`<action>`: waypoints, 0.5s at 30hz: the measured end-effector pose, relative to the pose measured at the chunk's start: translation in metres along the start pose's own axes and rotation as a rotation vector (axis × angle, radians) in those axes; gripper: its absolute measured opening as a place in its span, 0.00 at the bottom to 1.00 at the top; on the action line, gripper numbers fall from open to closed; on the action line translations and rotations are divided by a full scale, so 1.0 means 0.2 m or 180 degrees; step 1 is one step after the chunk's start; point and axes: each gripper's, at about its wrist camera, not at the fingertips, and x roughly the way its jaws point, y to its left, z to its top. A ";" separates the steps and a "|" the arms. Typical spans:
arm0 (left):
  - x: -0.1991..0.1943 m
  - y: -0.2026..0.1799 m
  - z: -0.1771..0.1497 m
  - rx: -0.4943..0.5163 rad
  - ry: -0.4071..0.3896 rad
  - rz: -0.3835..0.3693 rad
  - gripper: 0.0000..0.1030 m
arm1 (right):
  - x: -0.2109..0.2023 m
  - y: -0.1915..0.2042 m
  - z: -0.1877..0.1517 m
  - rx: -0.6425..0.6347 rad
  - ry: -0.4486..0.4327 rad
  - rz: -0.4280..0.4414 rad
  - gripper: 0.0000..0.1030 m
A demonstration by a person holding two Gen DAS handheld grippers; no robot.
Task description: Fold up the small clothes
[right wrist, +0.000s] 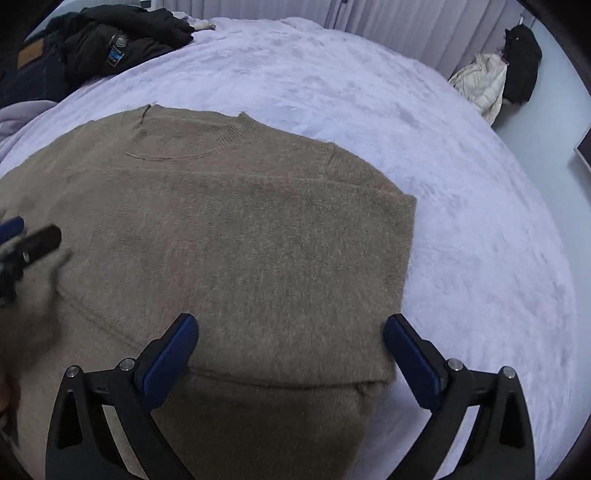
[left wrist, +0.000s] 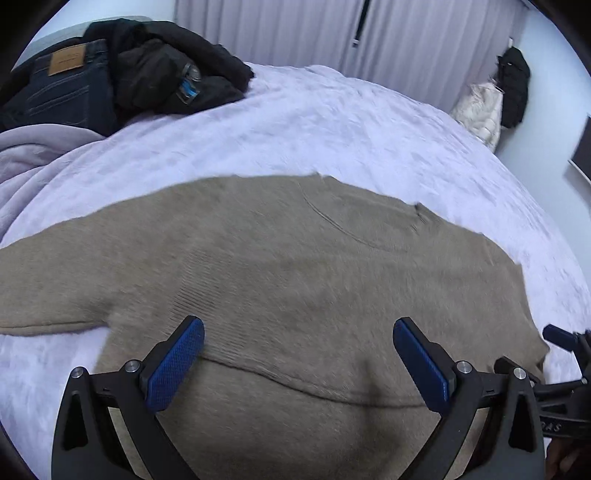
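Observation:
A tan knit sweater (left wrist: 295,266) lies flat on a bed with a lilac cover (left wrist: 314,122). One sleeve stretches out to the left in the left wrist view; a folded layer with a ribbed band lies across its body. My left gripper (left wrist: 298,330) is open and empty, just above the sweater's lower part. In the right wrist view the sweater (right wrist: 240,236) shows its round collar at the far end and a folded right side. My right gripper (right wrist: 290,326) is open and empty over the sweater's near right edge. The left gripper's fingers (right wrist: 33,240) show blurred at that view's left edge.
Dark jeans (left wrist: 62,88) and black clothes (left wrist: 166,70) are piled at the bed's far left. A lilac blanket (left wrist: 29,155) is bunched at the left. A cream jacket (left wrist: 480,110) and a black garment (left wrist: 515,85) hang by the far right wall. Curtains (left wrist: 295,33) close the back.

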 end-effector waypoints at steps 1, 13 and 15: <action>0.05 0.00 0.01 0.0045 0.0103 0.0060 1.00 | -0.01 0.01 0.02 0.0043 -0.0038 0.0043 0.99; 0.07 0.28 -0.05 -0.0157 0.0353 0.0267 1.00 | 0.17 0.38 0.24 0.0432 -0.0011 -0.0075 0.99; 0.07 0.39 -0.06 -0.0378 0.0463 0.0136 1.00 | 0.16 0.49 0.24 0.0387 -0.0047 -0.0123 0.99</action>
